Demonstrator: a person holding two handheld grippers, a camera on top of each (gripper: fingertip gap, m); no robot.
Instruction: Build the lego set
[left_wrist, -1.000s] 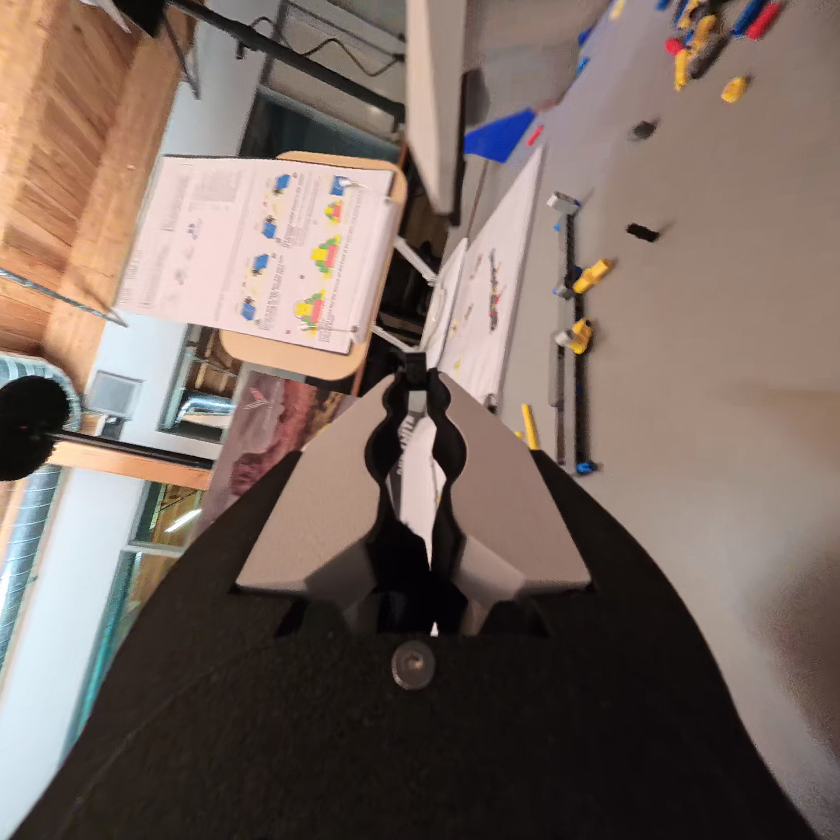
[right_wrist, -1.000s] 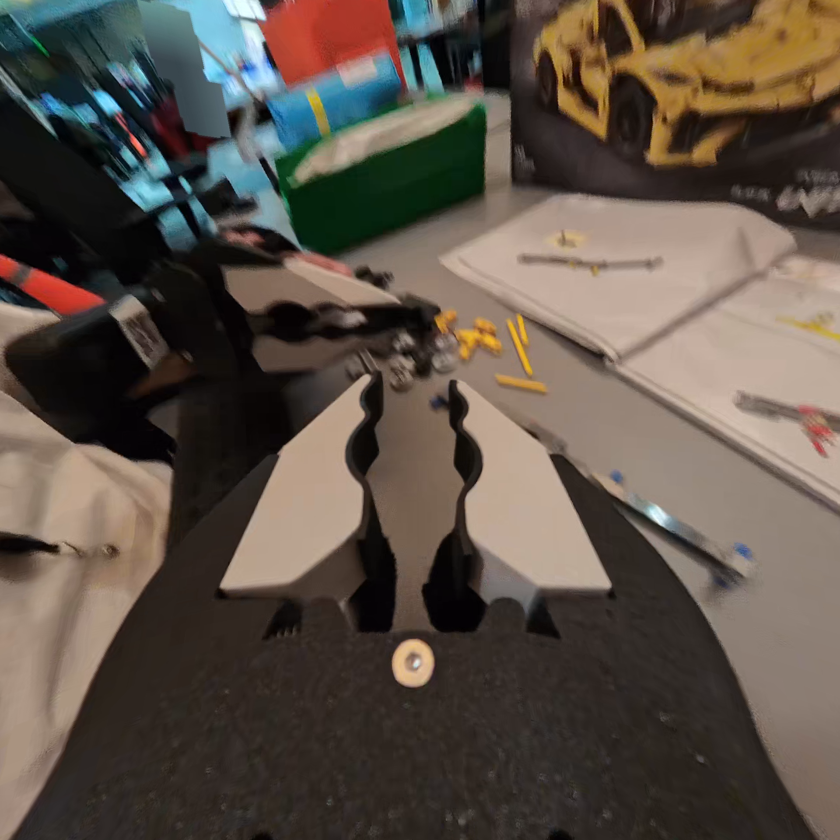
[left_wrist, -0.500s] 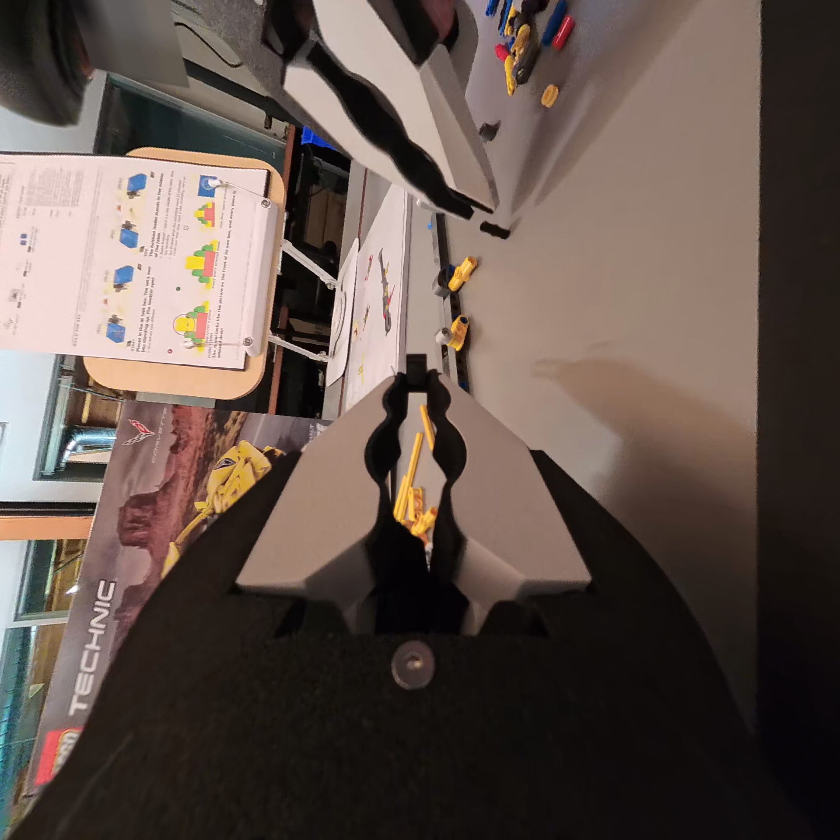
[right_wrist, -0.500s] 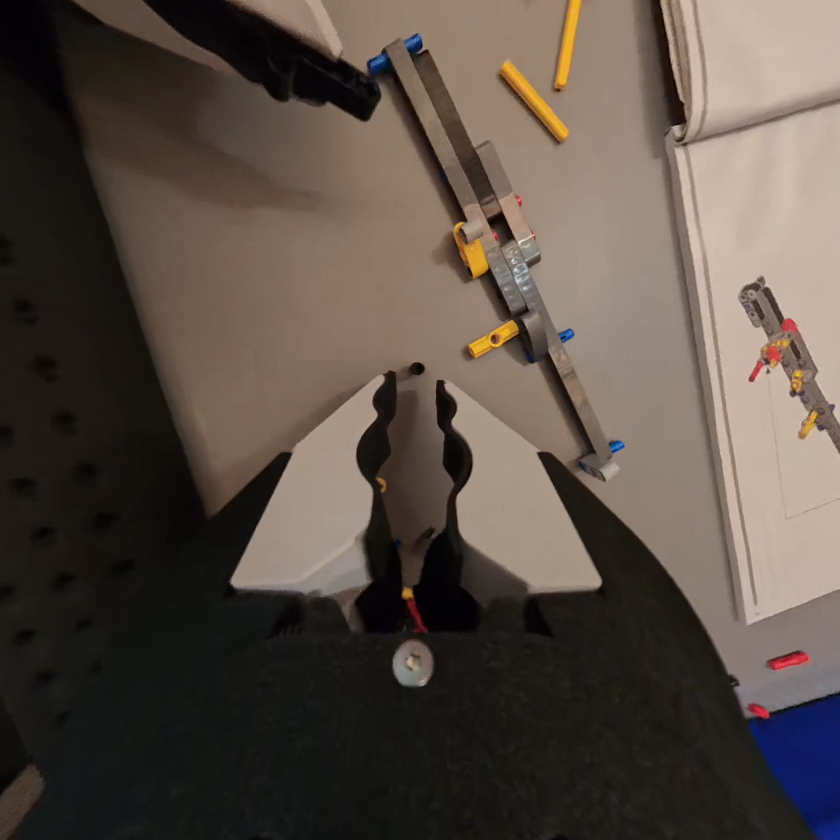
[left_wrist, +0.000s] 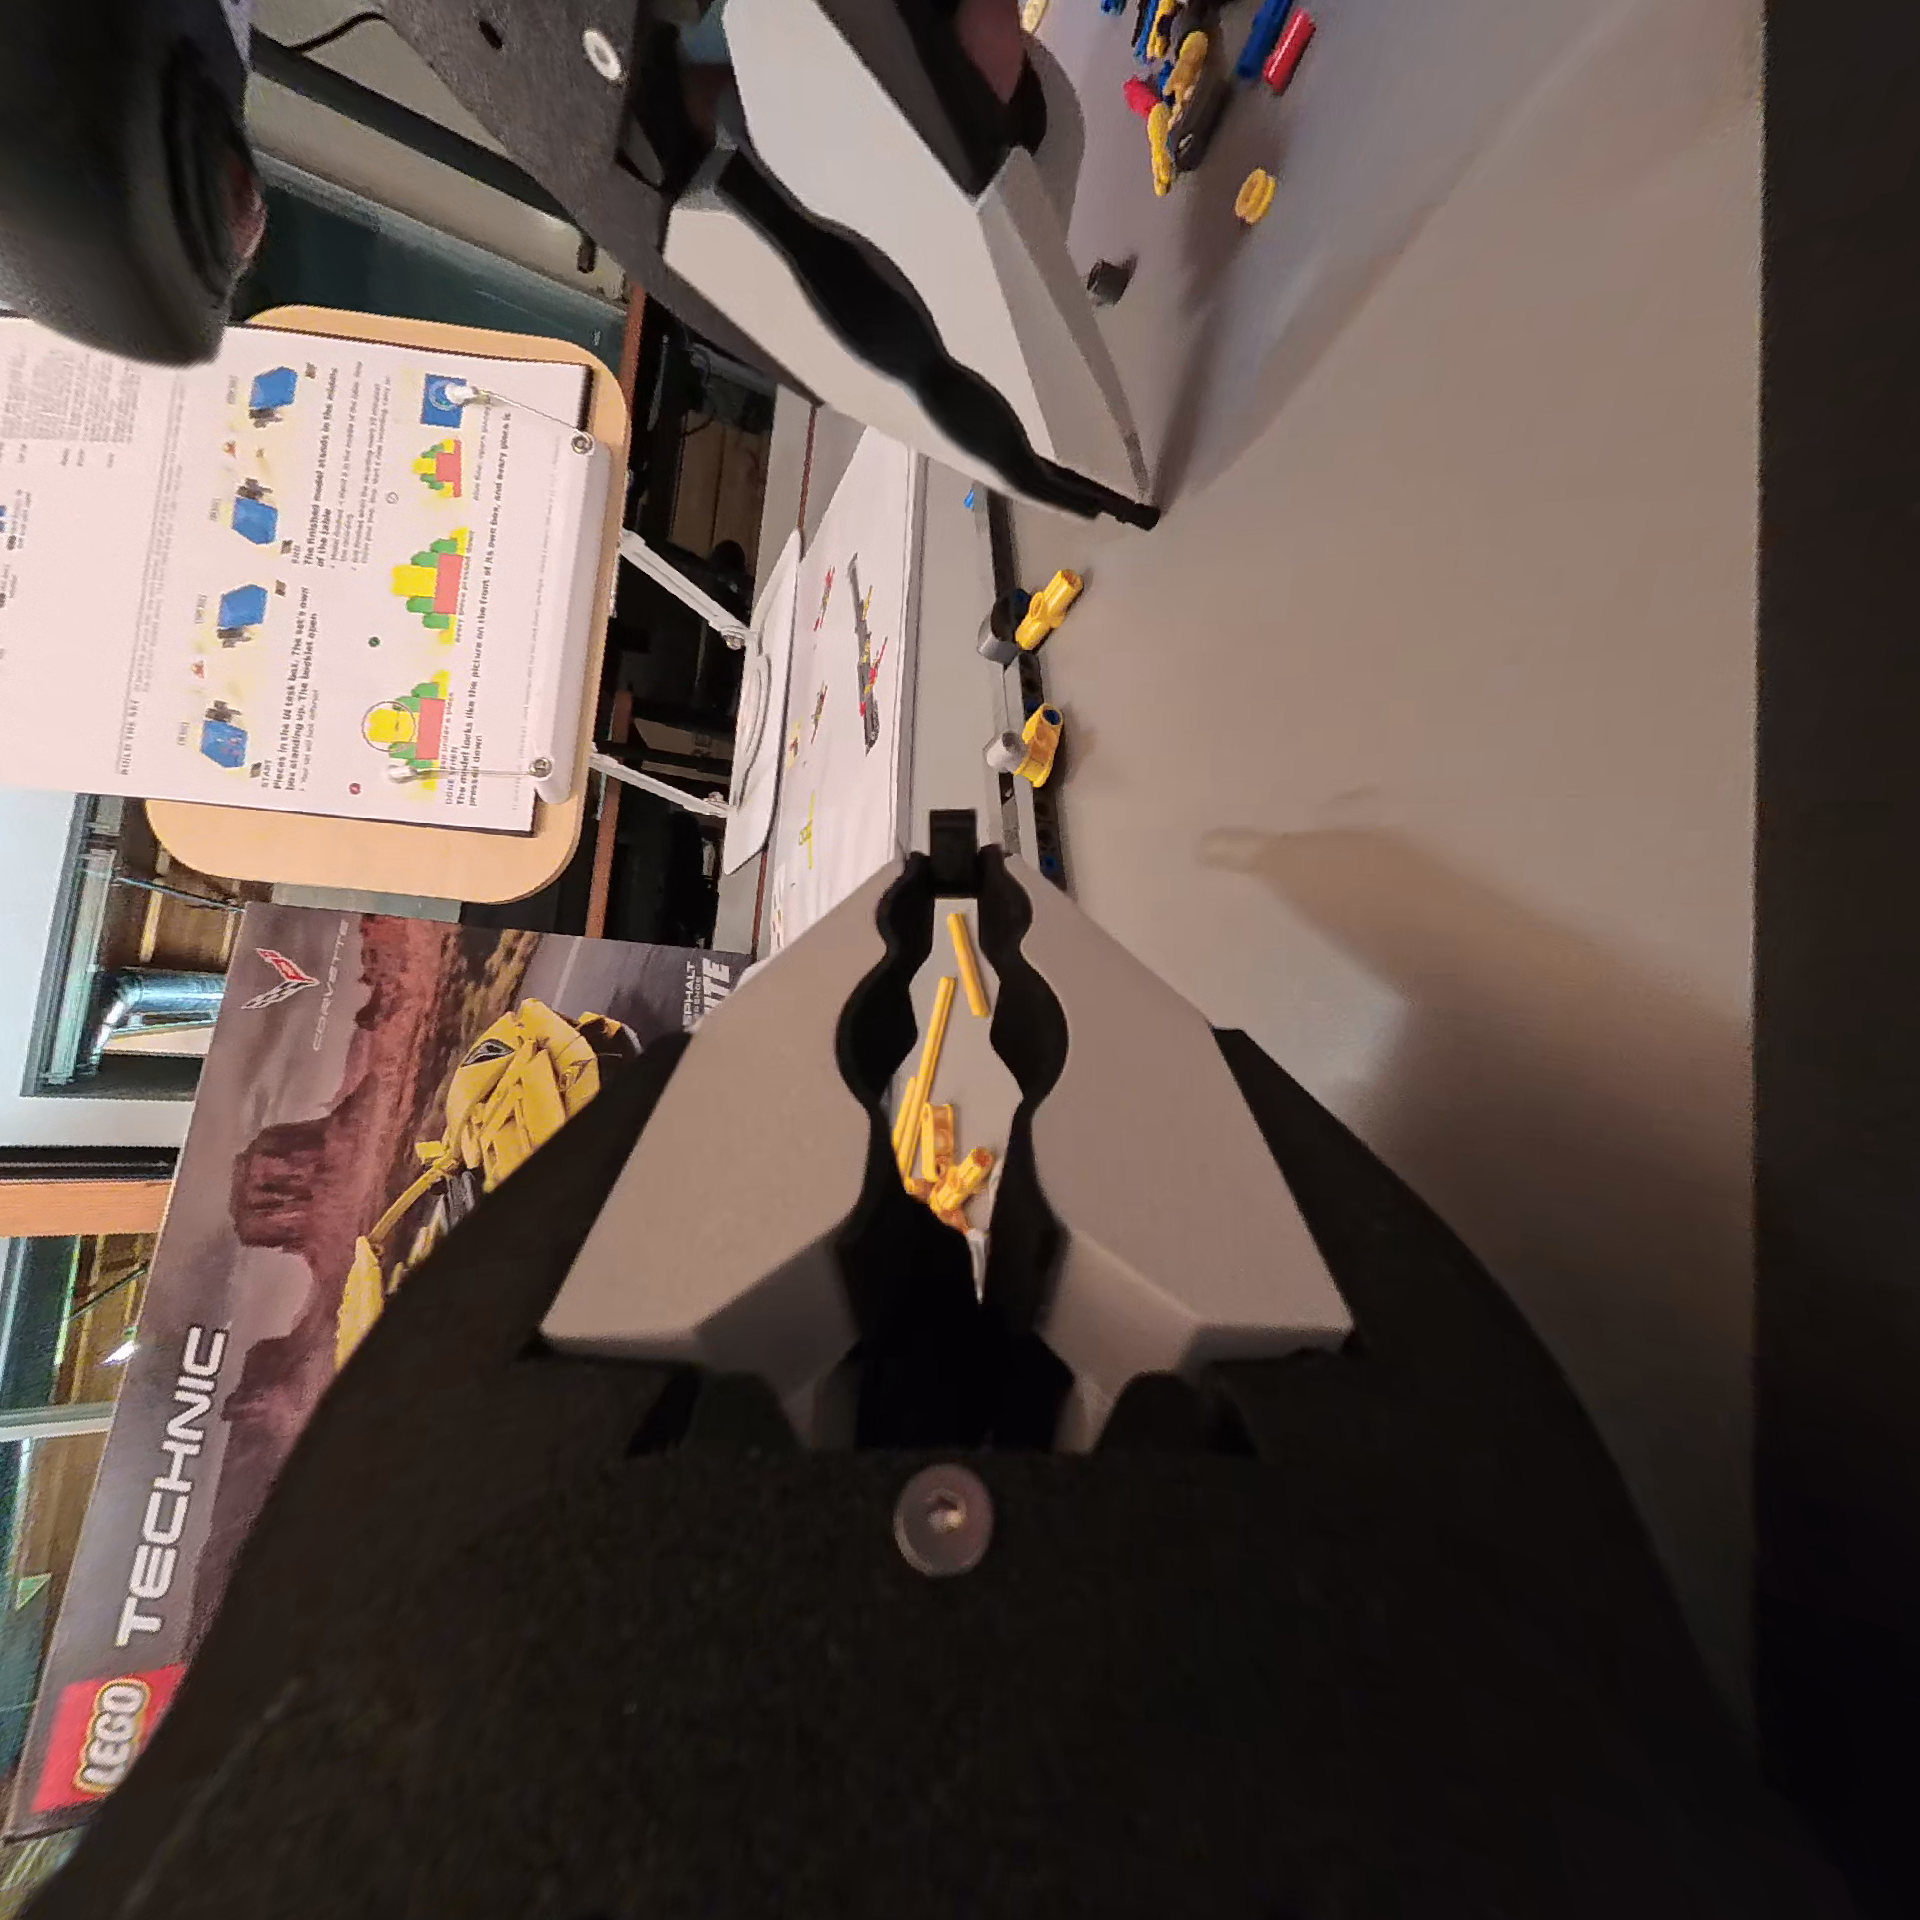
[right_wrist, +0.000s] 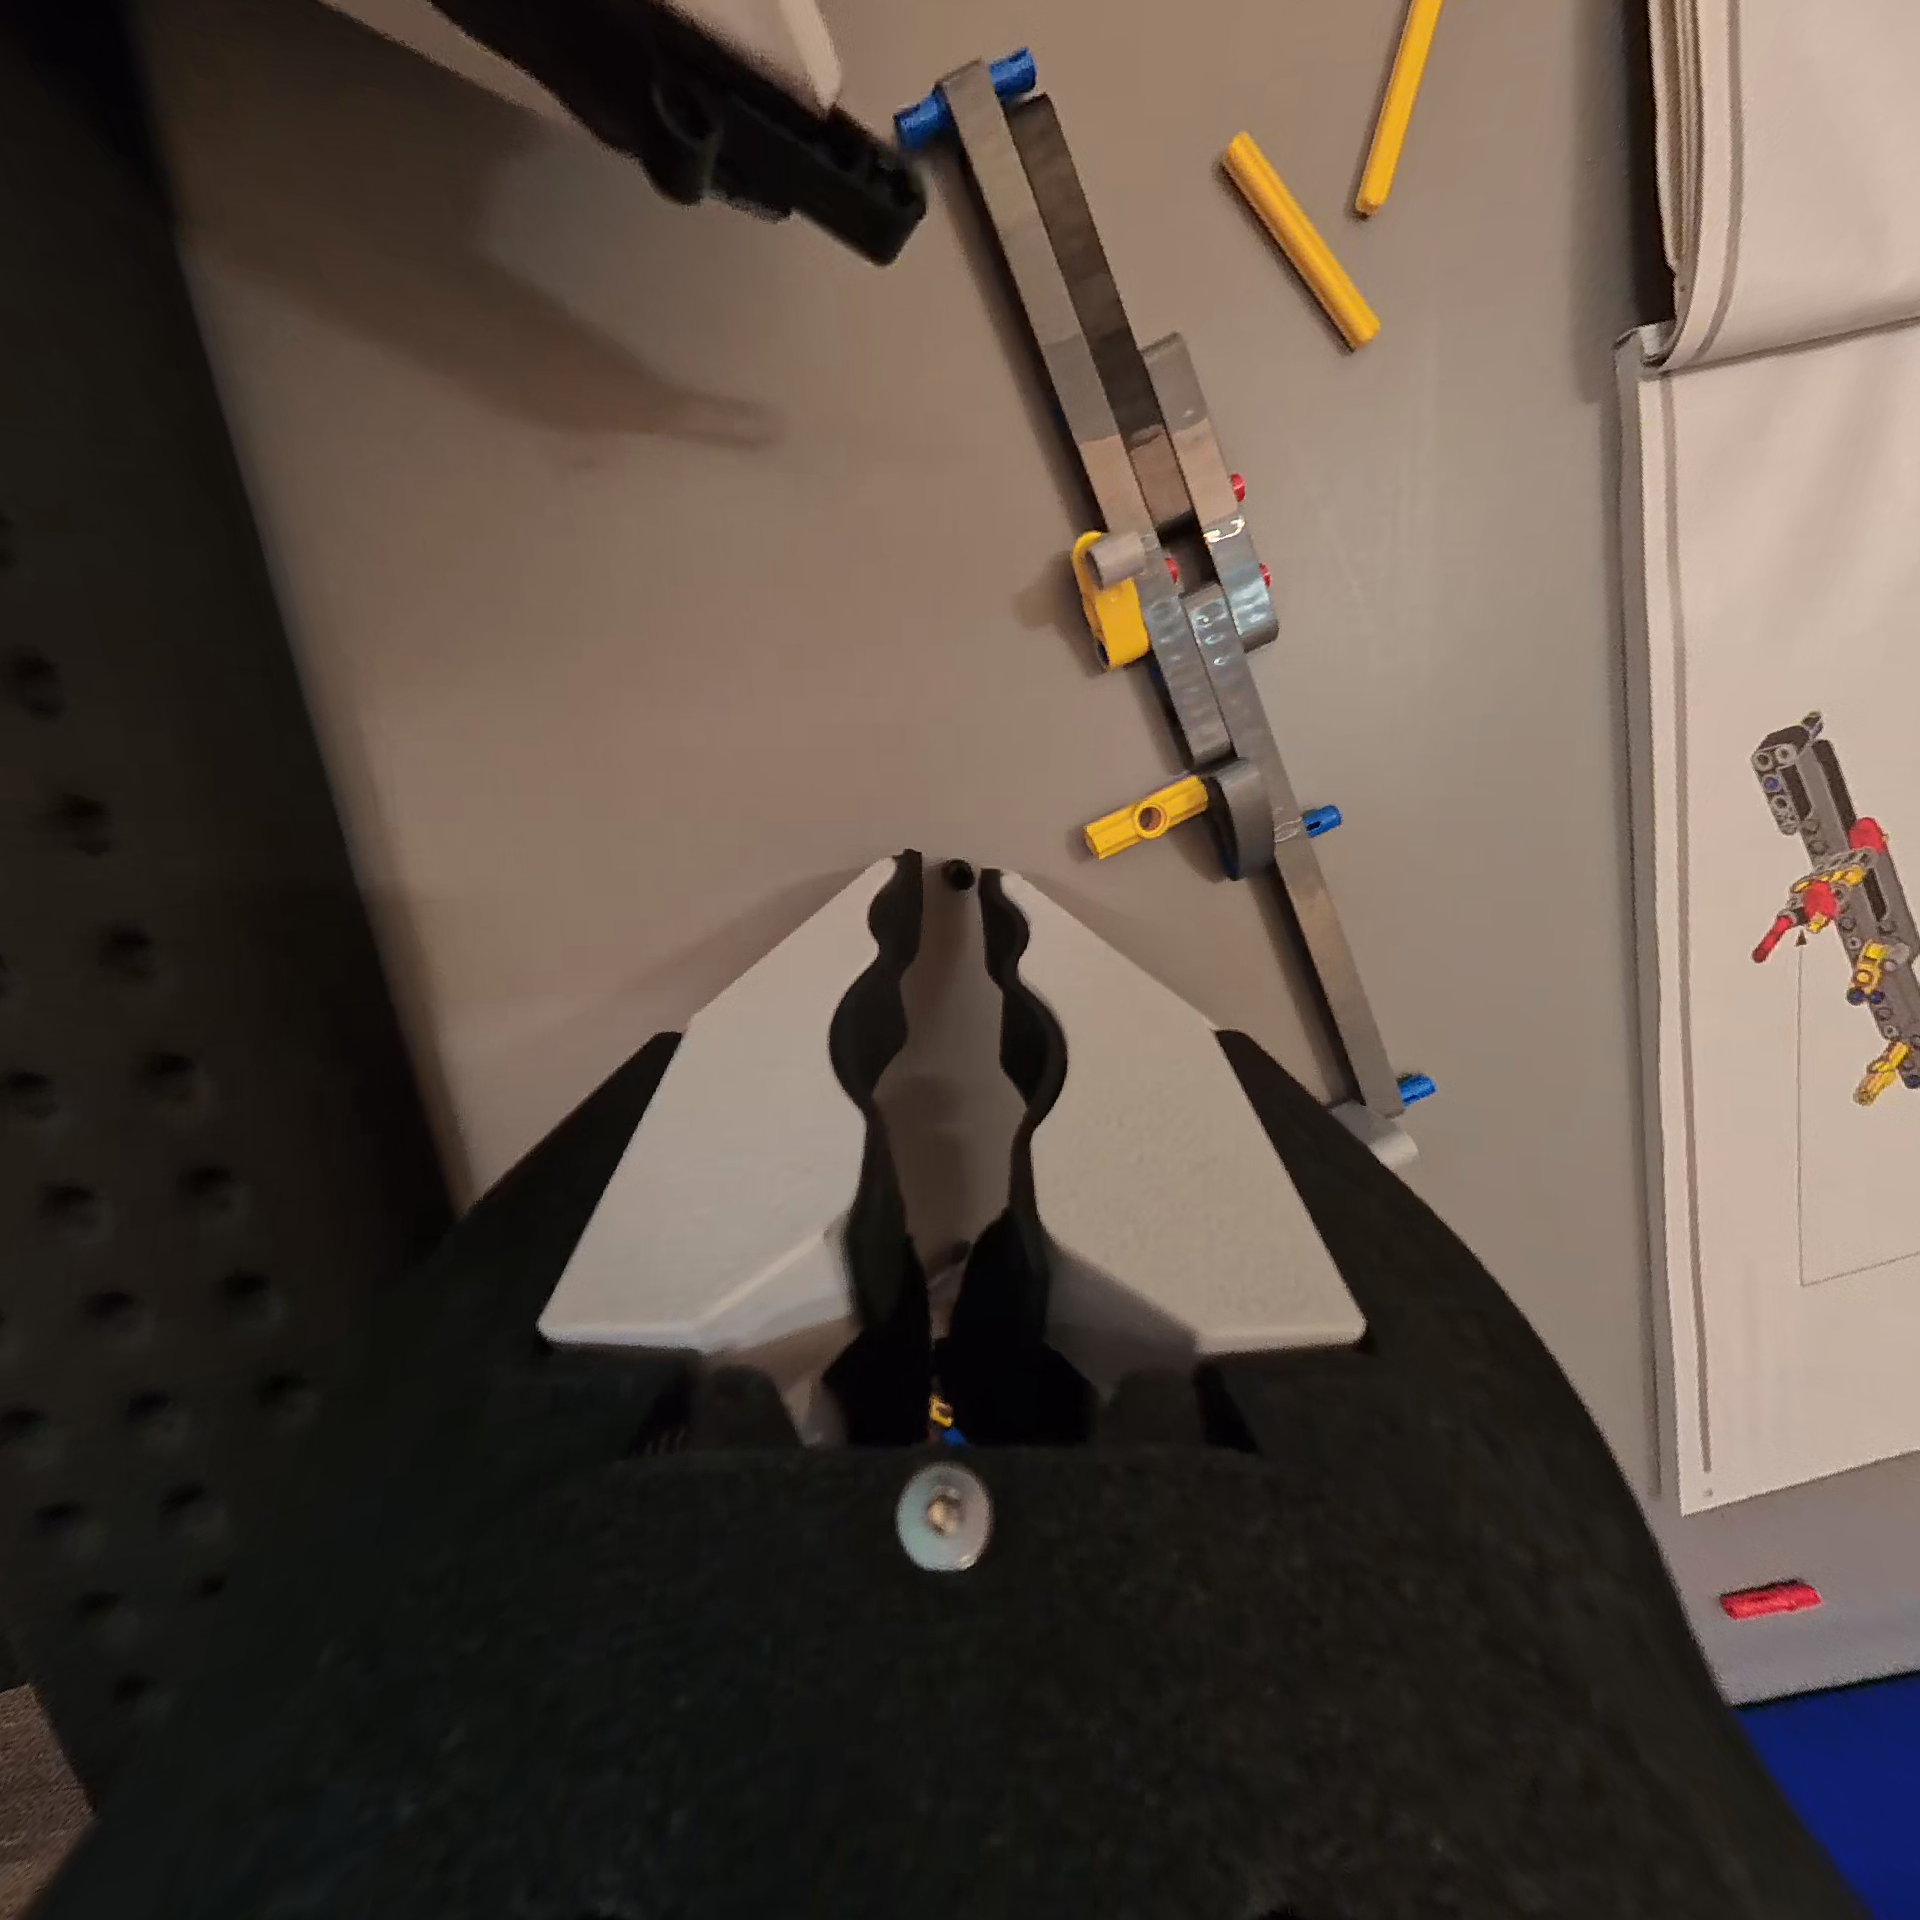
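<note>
Claws work over a grey desk (right_wrist: 623, 623). Left claw (left_wrist: 953, 847) is clenched on a small black piece (left_wrist: 953, 831). Right claw (right_wrist: 943, 871), released, straddles a black pin (right_wrist: 958, 875) left of the grey beam assembly (right_wrist: 1174, 582); it should close squarely, gently.

Grey, black and yellow on a grey table (right_wrist: 623, 623)

The beam assembly (right_wrist: 1164, 582) is dark and light grey with yellow connectors, blue pins and red pins. Two loose axles (right_wrist: 1299, 239) are yellow. The small pin (right_wrist: 958, 875) is black, as is the beam (left_wrist: 951, 850). The booklet (right_wrist: 1808, 935) is white with a coloured diagram. The box (left_wrist: 312, 1195) shows a yellow car.
</note>
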